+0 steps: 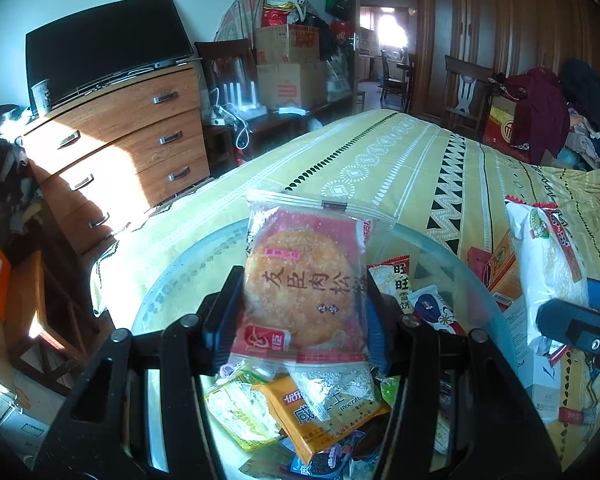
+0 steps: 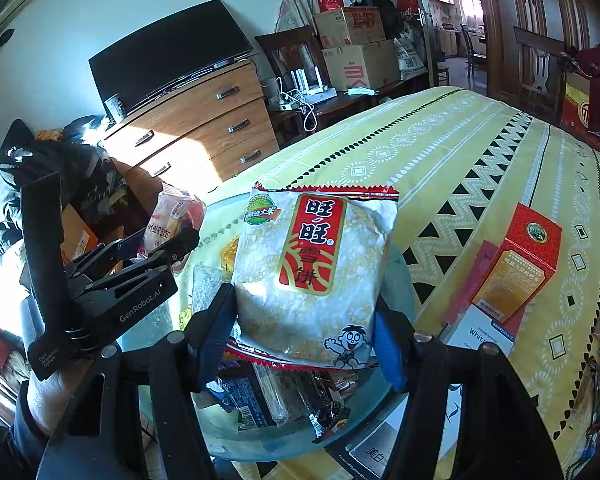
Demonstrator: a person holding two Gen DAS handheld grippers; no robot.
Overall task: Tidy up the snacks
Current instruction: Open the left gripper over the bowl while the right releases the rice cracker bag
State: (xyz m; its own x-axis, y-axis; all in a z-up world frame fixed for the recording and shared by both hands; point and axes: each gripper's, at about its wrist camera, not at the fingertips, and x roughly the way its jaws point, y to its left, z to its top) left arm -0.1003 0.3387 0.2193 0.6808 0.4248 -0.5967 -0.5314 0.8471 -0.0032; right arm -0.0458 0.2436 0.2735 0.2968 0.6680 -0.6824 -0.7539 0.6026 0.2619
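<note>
On the far left of the room, a wooden dresser [image 1: 116,136] stands against the wall with a dark television [image 1: 104,56] leaning on top of it, and cardboard boxes [image 1: 288,64] are stacked just beyond. Moving right, your left claw [image 1: 304,300] is clenched on a clear-and-pink wrapped round cake packet [image 1: 304,284], held upright with its blue pads pressing the packet's two side edges. It hangs above a clear plastic tub [image 1: 172,280] that sits on the bed [image 1: 400,152], whose yellow patterned cover spreads out behind. Inside the tub, under the packet, lie loose snacks: a yellow-green packet [image 1: 240,412], an orange biscuit packet [image 1: 300,420] and a small clear sesame-coloured packet [image 1: 340,384] on top of it.

Further right, your right claw [image 2: 304,320] is grasping a white rice-cracker bag [image 2: 312,276] with a red label, also upright, its lower half squeezed between the blue pads. It too is above the tub [image 2: 220,208], where dark wrapped snacks [image 2: 276,396] lie below it. In the right wrist view you can see your left claw off to the left with its cake packet, well apart from the bag. On the bed cover to the right of the tub rests a red and gold carton [image 2: 520,264], lying partly over a white box [image 2: 484,332].
</note>
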